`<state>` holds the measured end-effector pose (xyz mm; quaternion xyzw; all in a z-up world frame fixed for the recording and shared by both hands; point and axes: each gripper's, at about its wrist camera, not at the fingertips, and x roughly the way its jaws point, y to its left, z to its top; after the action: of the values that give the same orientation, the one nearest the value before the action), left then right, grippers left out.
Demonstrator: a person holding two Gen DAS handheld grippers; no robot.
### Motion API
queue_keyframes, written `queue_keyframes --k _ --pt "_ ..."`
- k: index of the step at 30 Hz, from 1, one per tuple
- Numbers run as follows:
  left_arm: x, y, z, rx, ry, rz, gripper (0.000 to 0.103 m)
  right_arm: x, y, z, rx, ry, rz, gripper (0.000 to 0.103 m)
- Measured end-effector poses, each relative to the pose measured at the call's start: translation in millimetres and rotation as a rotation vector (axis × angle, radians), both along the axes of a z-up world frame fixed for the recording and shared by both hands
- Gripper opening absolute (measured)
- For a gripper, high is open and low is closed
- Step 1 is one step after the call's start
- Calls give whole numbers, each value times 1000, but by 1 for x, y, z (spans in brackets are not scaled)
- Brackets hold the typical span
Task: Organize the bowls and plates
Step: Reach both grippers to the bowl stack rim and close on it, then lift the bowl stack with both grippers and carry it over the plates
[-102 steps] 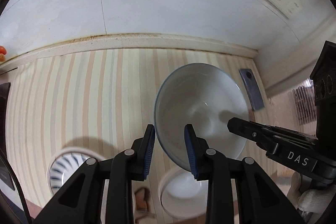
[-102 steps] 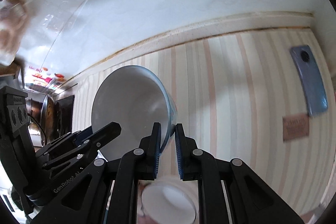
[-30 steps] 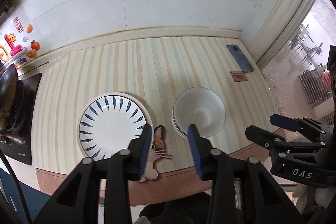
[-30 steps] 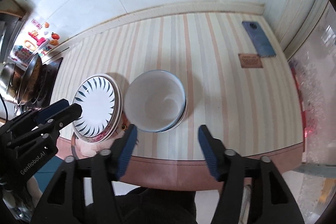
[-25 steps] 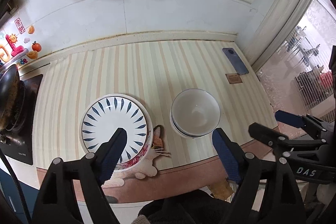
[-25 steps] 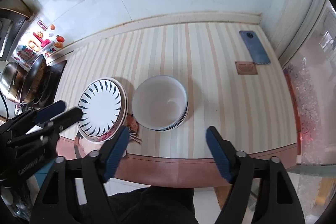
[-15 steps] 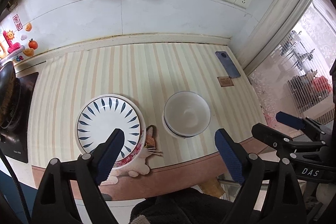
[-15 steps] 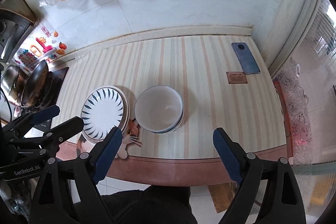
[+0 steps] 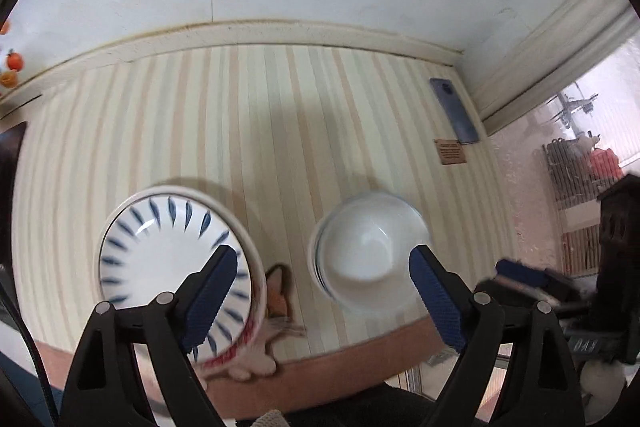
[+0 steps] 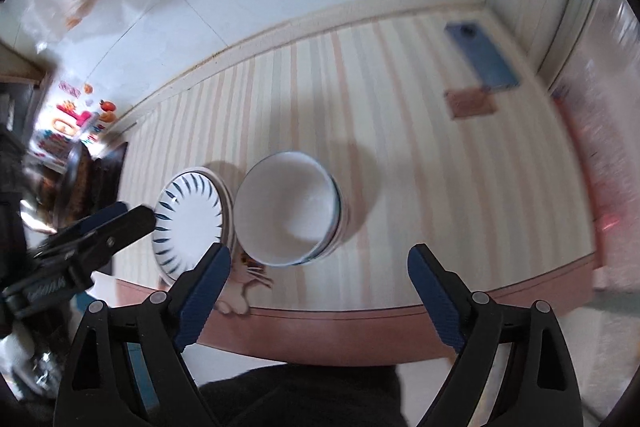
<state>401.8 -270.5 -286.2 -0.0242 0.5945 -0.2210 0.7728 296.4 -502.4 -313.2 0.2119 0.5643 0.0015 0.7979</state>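
Observation:
A stack of white bowls [image 9: 370, 253] [image 10: 290, 213] with a blue rim line stands near the counter's front edge. To its left sits a stack of plates [image 9: 160, 251] [image 10: 192, 217], the top one white with dark blue leaf strokes. My left gripper [image 9: 322, 291] hangs open above the gap between plates and bowls, with nothing between its blue pads. My right gripper [image 10: 318, 285] is open too, over the front edge just below the bowls, and holds nothing. Each gripper shows at the side of the other's view.
A striped mat [image 9: 280, 131] covers the counter, with a cat picture [image 9: 278, 297] between the two stacks. A blue phone [image 9: 454, 109] [image 10: 482, 55] and a small brown card [image 9: 452, 151] [image 10: 472, 103] lie at the far right. A stove [image 10: 100, 167] stands at the left, the white wall behind.
Both grippers opened wide after leaving the bowl on the stack. They rose away from the counter, then came down closer to the dishes; the bowls and plates have not moved.

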Motion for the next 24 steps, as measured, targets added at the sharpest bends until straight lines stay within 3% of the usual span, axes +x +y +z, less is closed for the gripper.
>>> queue_keyframes --k 4,11,12,14,16,21,24 --pt "33 -19 -31 9 96 -53 87 25 -12 -46 145 55 6 92" --pt "63 -54 -100 61 296 -144 84 53 -11 -117 281 142 14 92" --pt "64 -57 -108 63 321 -160 83 55 -11 -123 290 152 12 92" --pt "63 -63 -125 64 372 -186 69 60 -10 -140 326 171 1 92" --pt "64 -65 -135 68 400 -196 65 63 -10 -151 358 186 -11 92" --pt "63 -62 -146 -21 469 -173 60 71 -13 -177 430 209 -39 92" --pt "61 -61 -148 -77 500 -172 54 72 -14 -194 484 230 -63 86"
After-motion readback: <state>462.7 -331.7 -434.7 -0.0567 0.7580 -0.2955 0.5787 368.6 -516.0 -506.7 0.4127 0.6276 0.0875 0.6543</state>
